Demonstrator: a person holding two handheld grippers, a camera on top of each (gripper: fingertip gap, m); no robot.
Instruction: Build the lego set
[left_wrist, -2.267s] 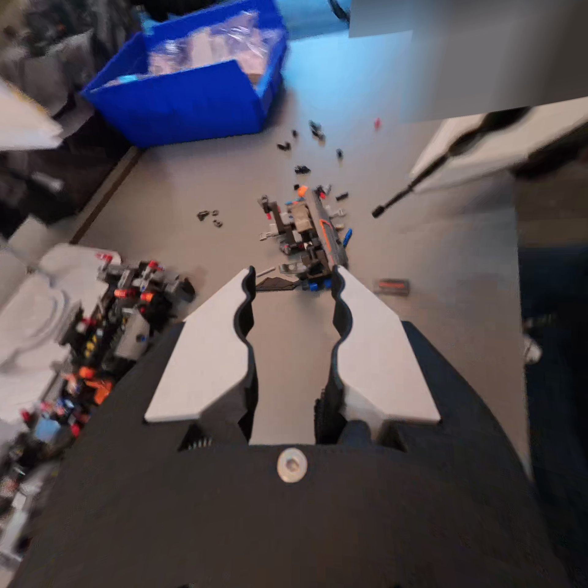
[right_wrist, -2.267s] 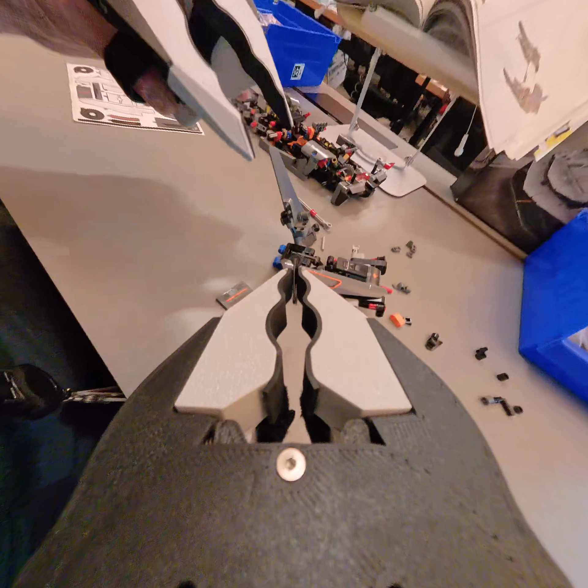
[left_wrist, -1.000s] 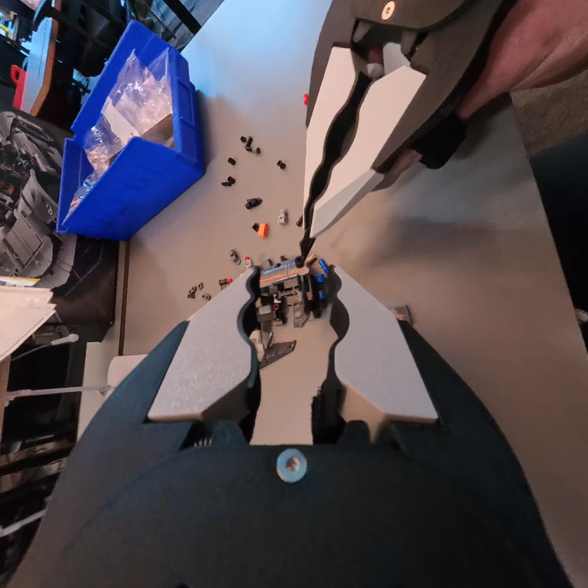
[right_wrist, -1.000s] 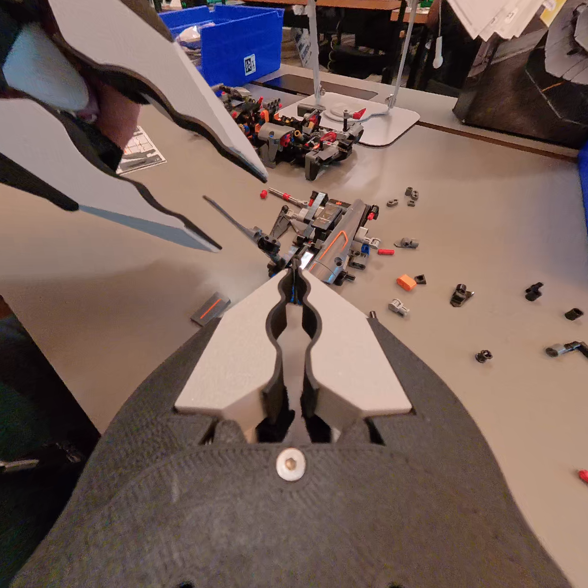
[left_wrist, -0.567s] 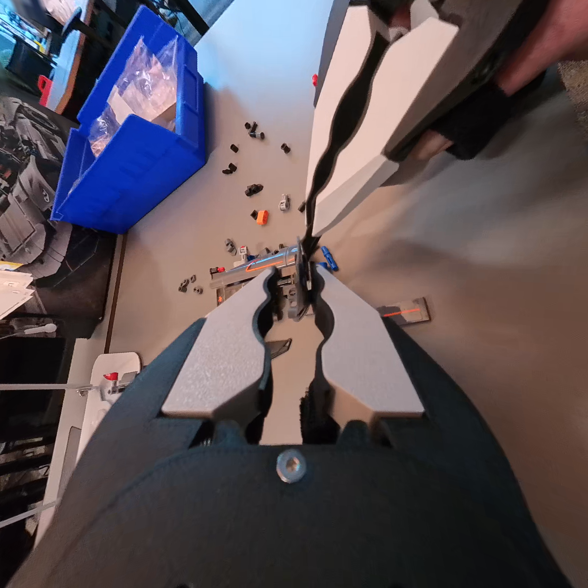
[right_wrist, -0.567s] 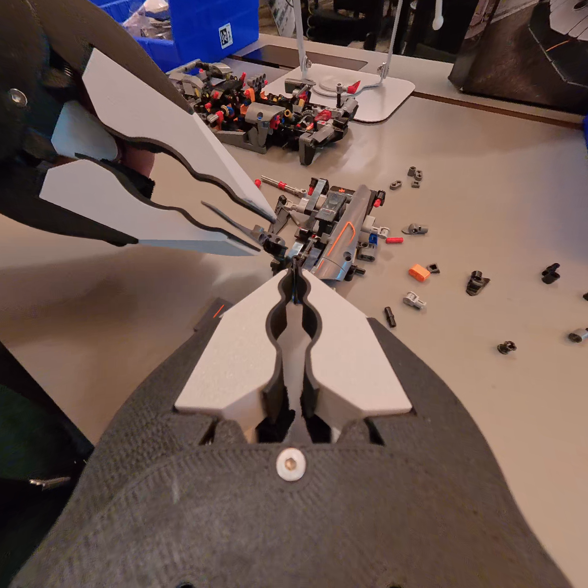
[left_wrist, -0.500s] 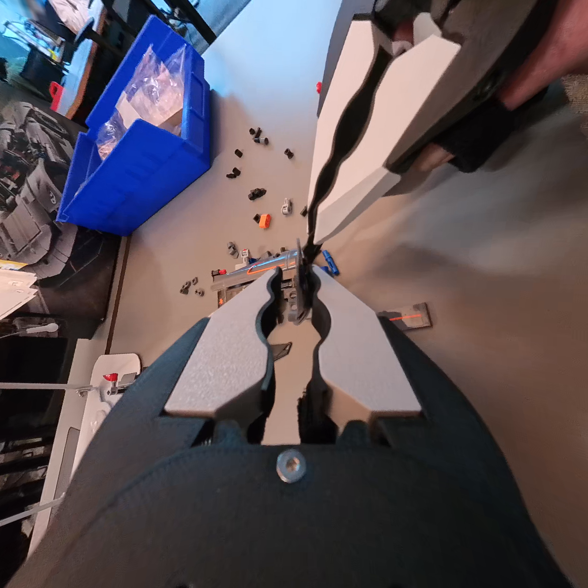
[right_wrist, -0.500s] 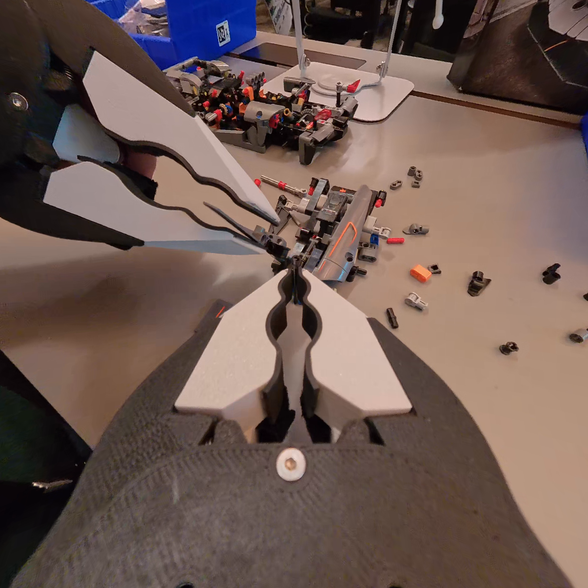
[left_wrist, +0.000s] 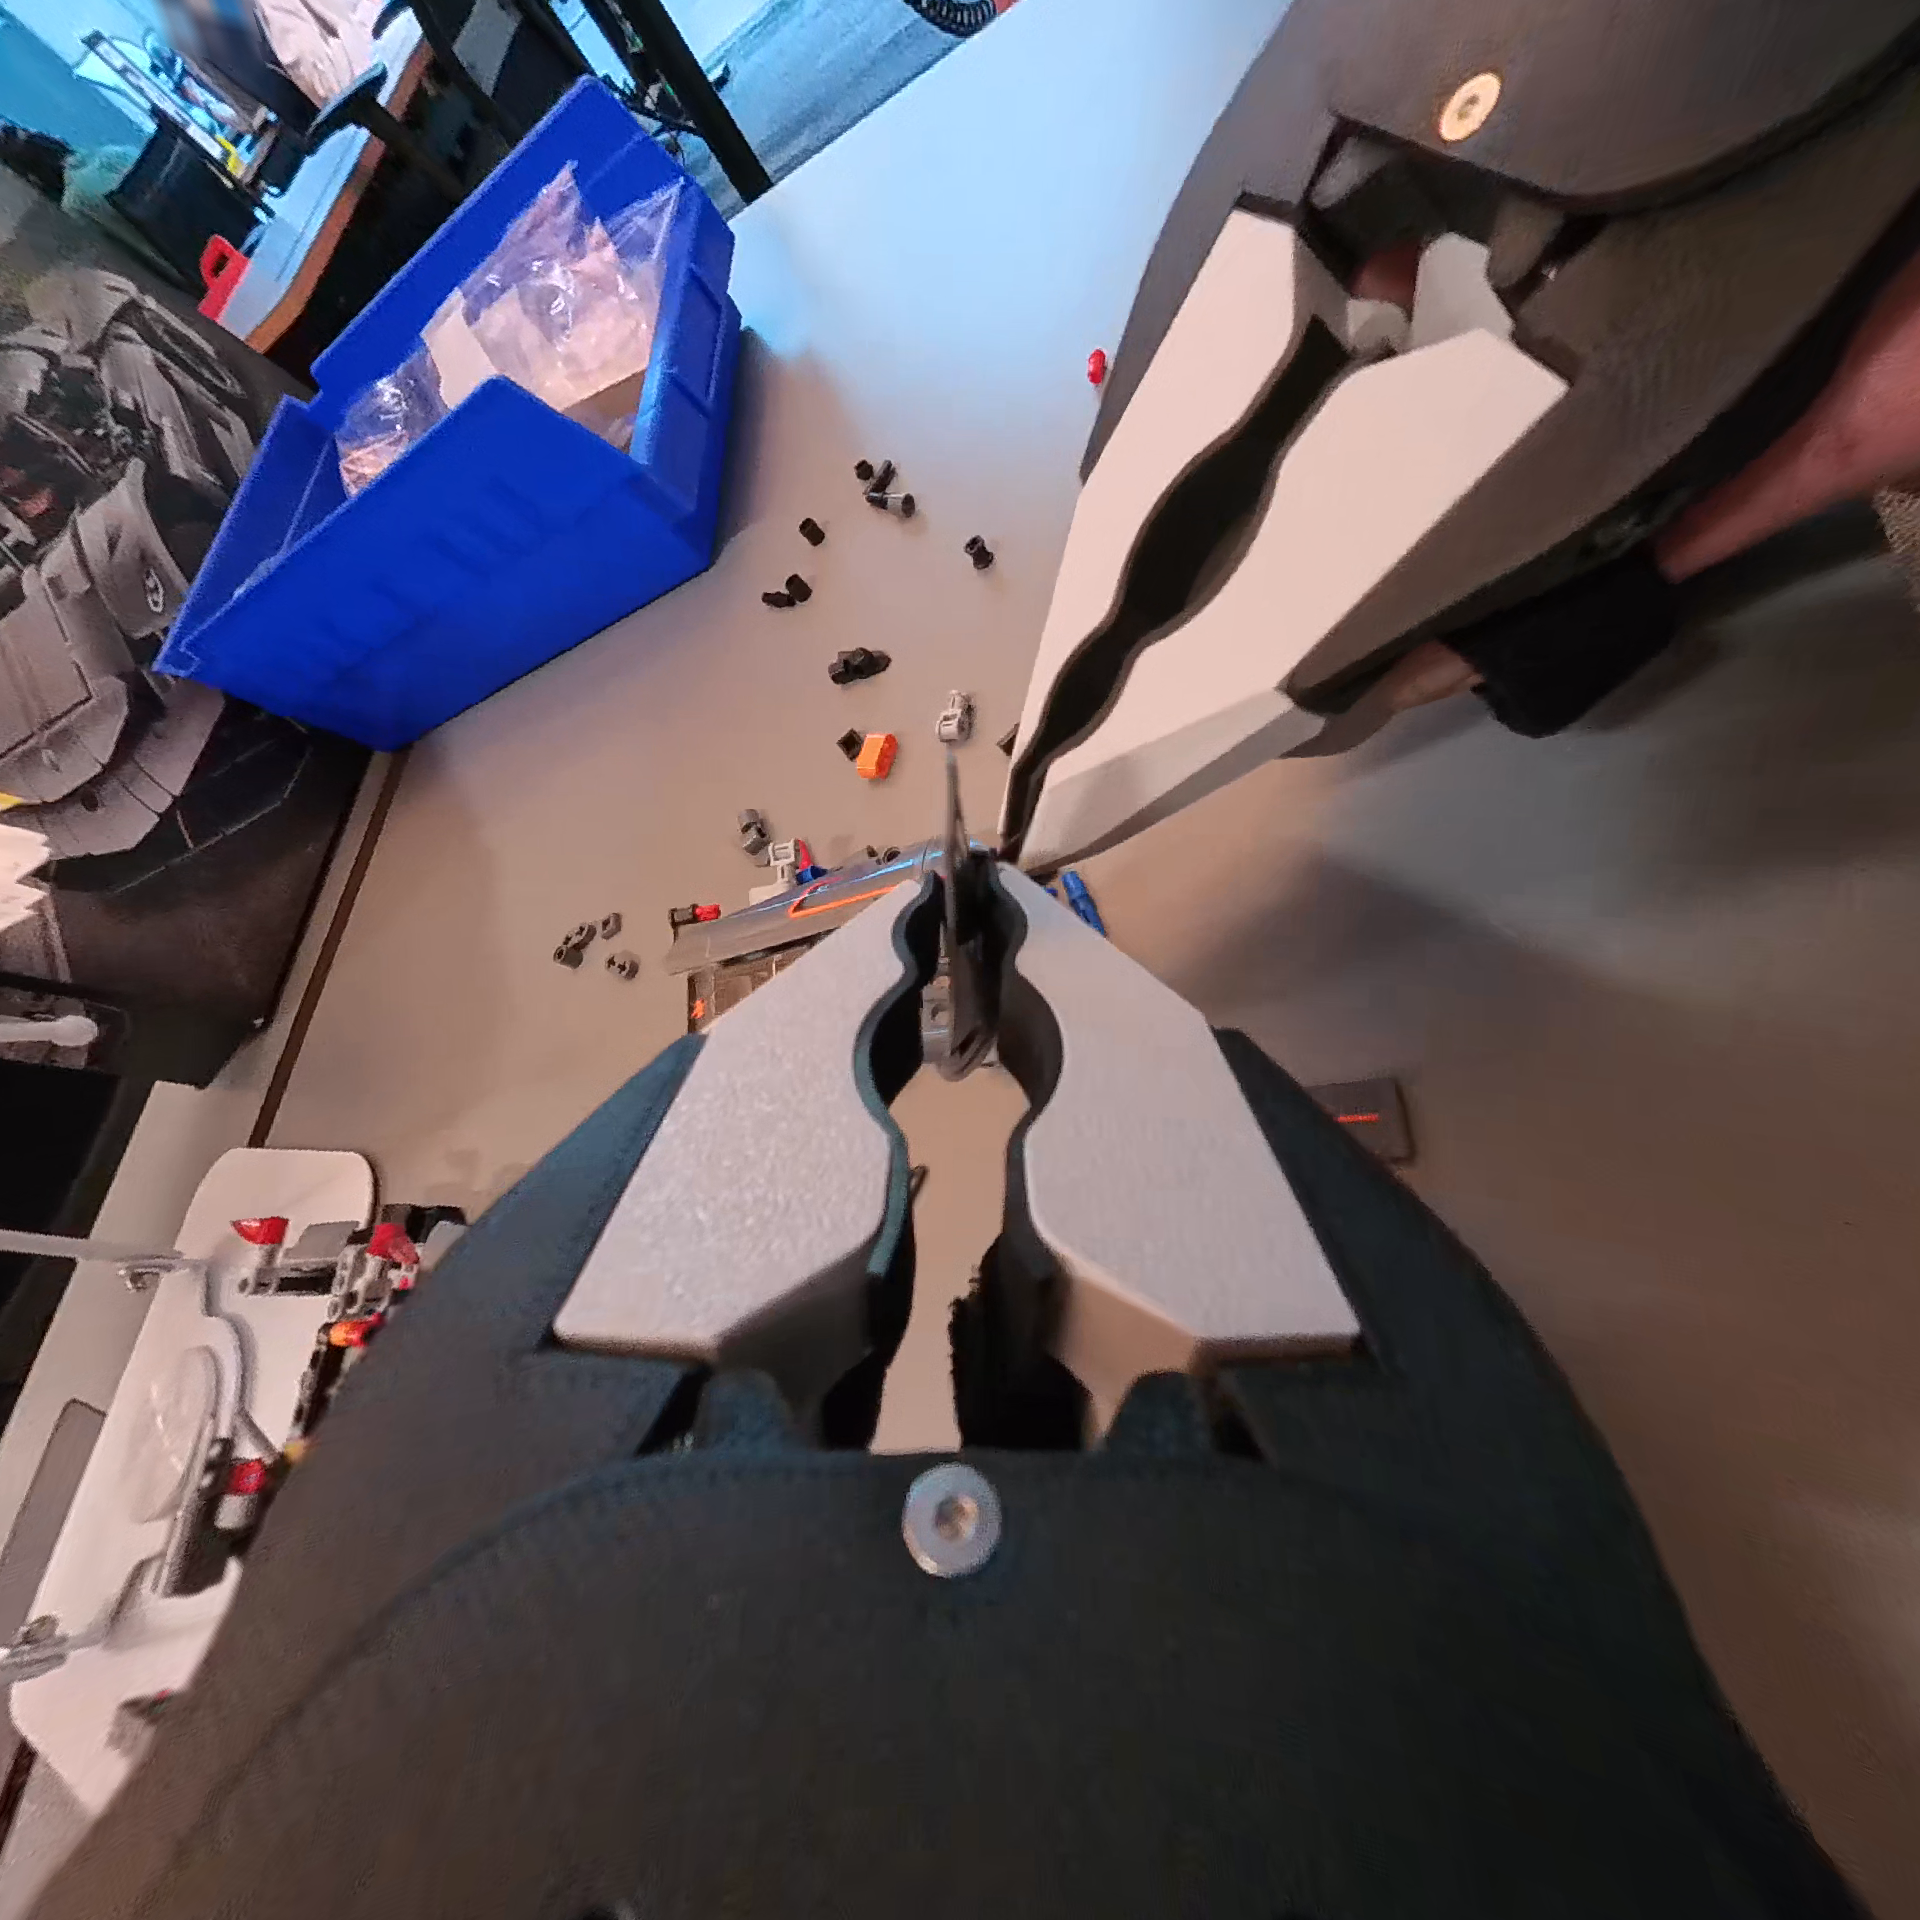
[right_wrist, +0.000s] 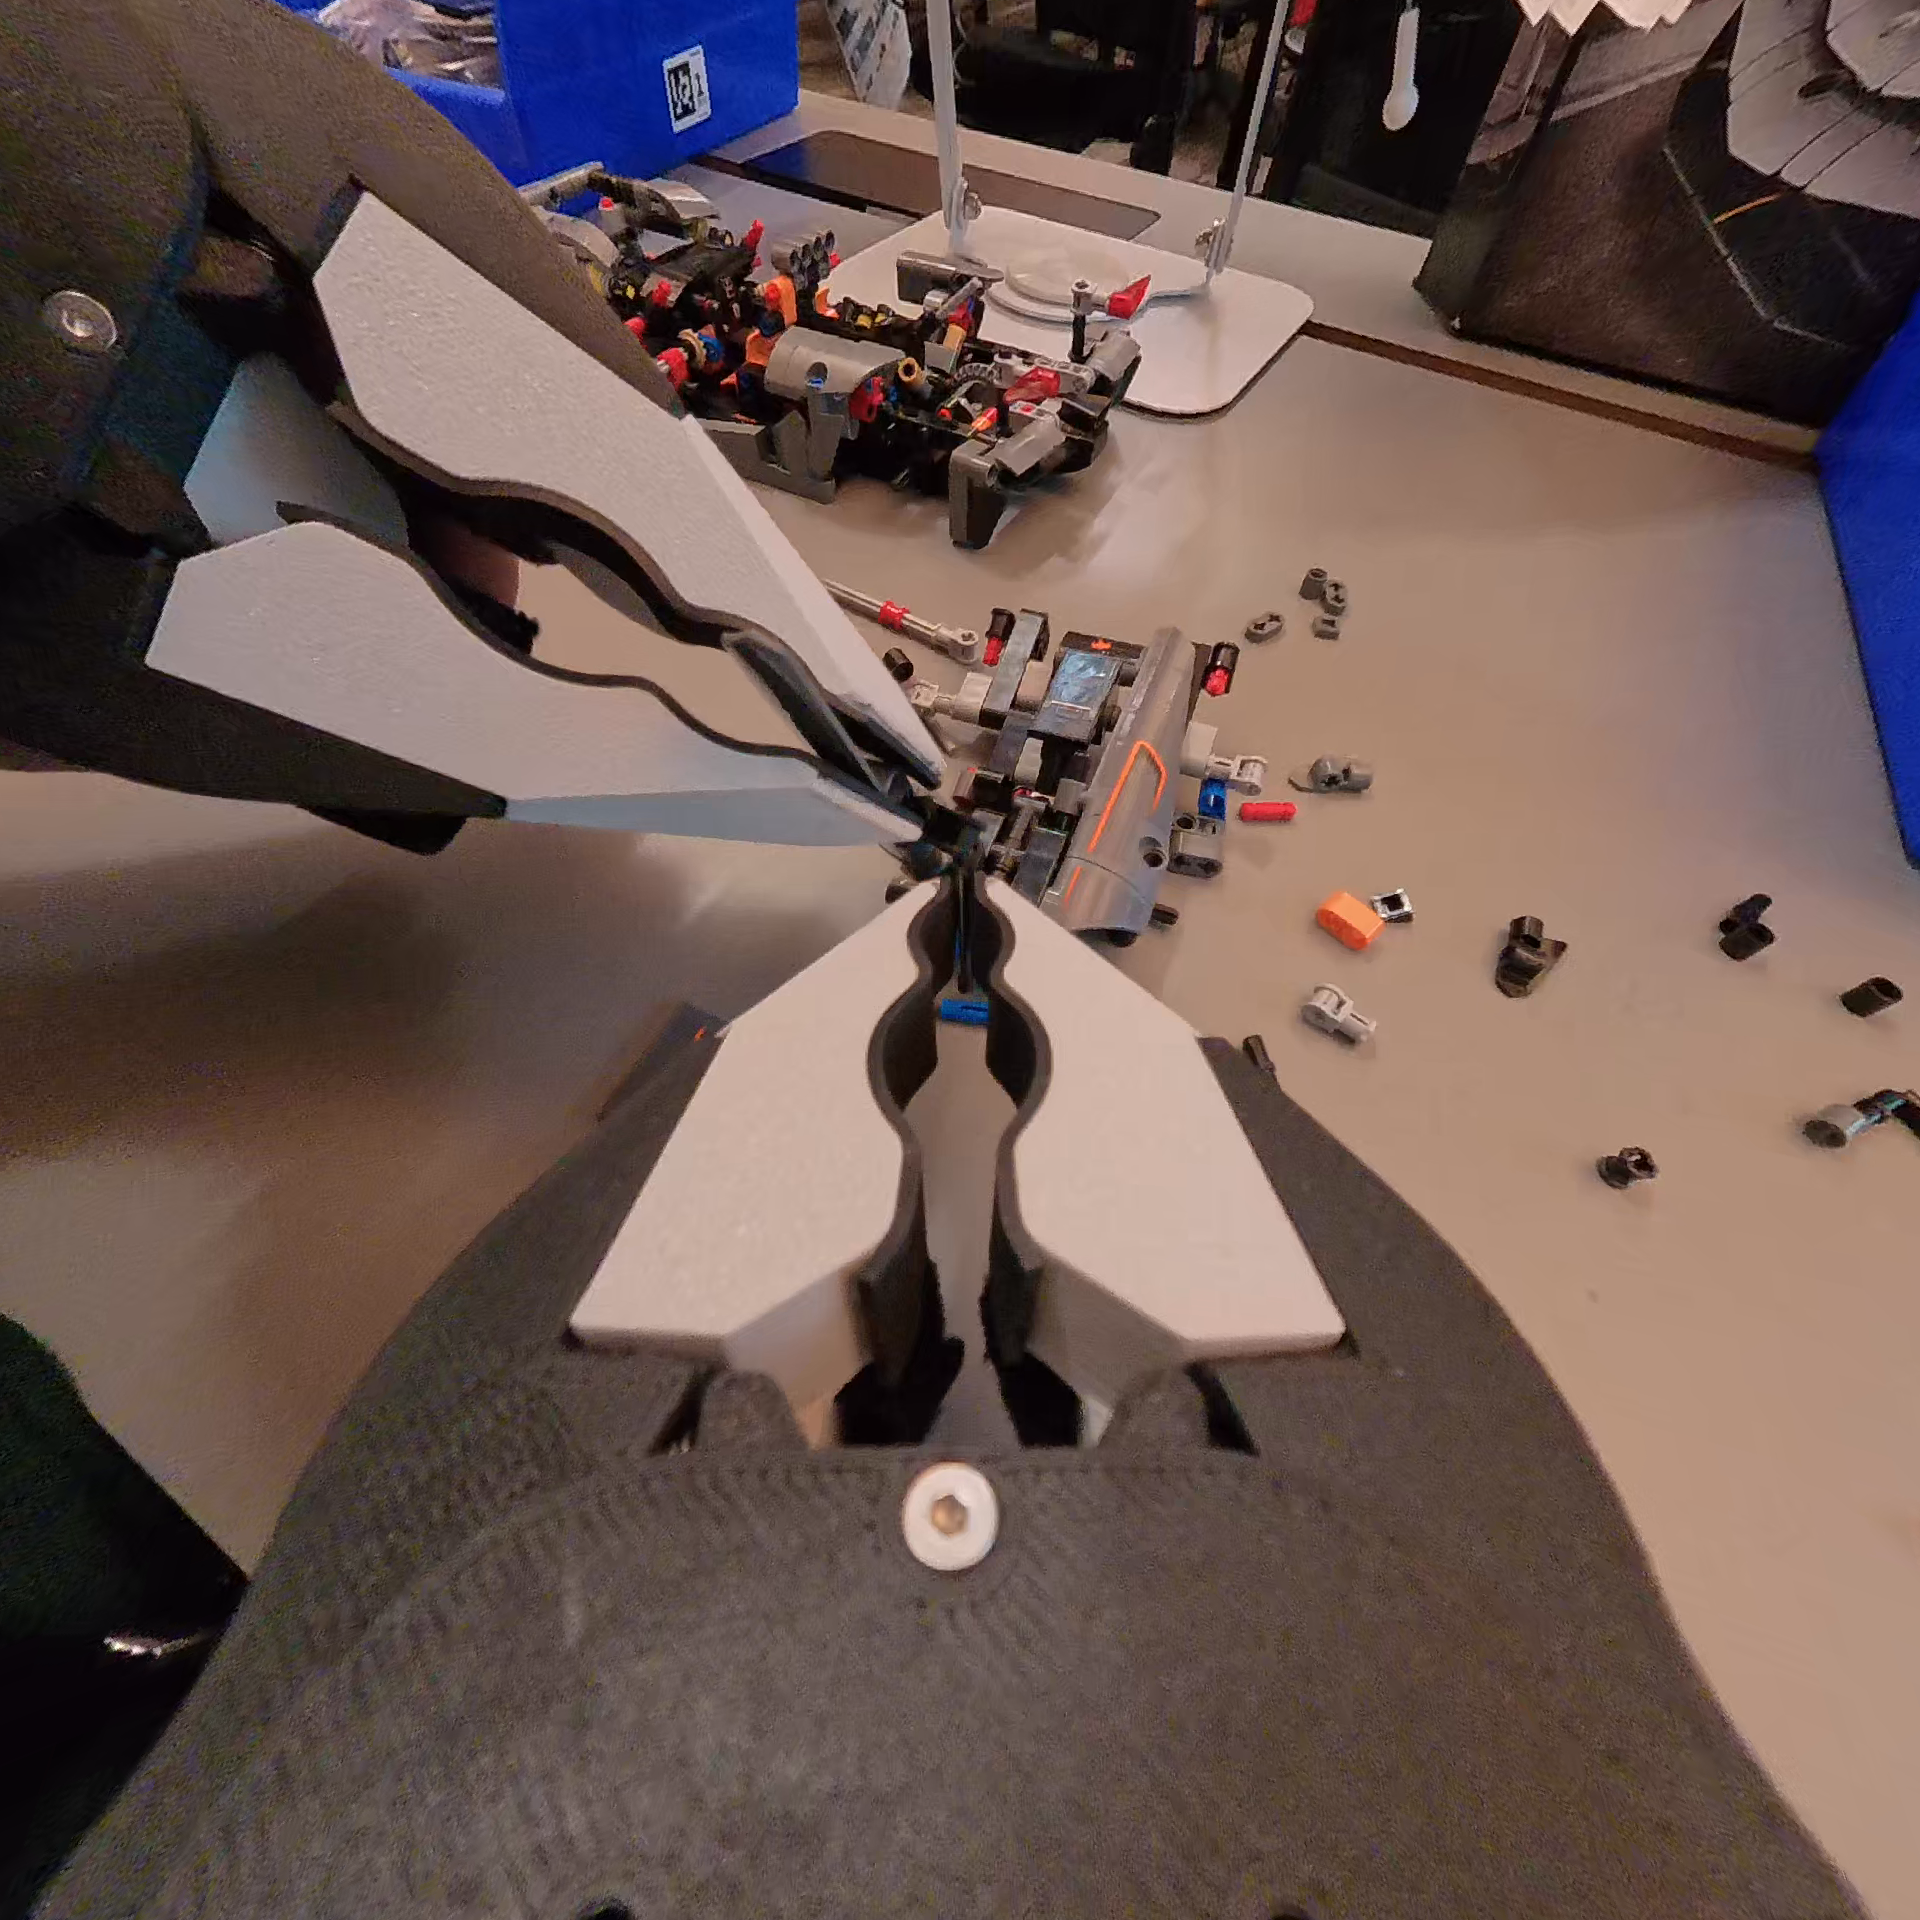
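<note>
Both grippers are meeting tip to tip above the tabletop (right_wrist: 1558, 644): left gripper (left_wrist: 951, 894) fingers are clamping a flat dark panel (left_wrist: 966, 977) edge-on, right gripper (right_wrist: 961, 894) fingers are pinching a thin black piece (right_wrist: 964, 935), just before the grey sub-assembly (right_wrist: 1122, 769).

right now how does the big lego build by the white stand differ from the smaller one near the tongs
The big build is larger, packed with red, orange and blue bits, and sits against the white stand, untouched. The smaller build is mostly grey with an orange line, lies in open table among loose pieces, and both tongs meet at its near end. Both rest on the grey table.
</note>
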